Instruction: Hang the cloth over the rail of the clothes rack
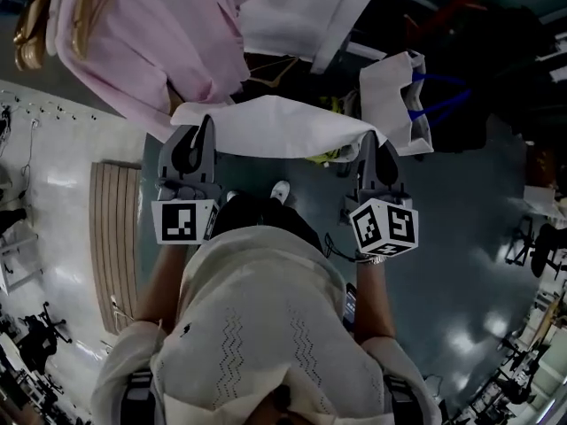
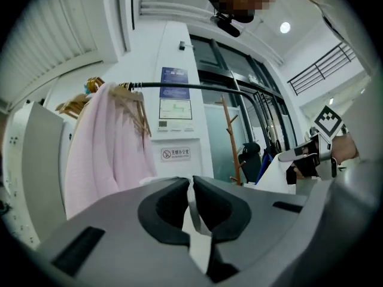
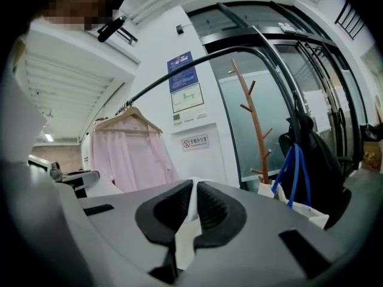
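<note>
Both the left gripper (image 1: 198, 146) and right gripper (image 1: 373, 149) clench the cloth (image 1: 275, 127), stretched left-to-right mid-frame, with the rail (image 2: 197, 87) ahead, higher.

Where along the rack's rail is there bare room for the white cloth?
The rail is bare from the pink shirt rightward toward the wooden coat stand; the cloth could go there. The left end is crowded with hangers and that shirt.

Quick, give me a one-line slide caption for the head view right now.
Left gripper and right gripper, jaws shut on the white cloth, hold it stretched between them near a hanging pink garment.
</note>
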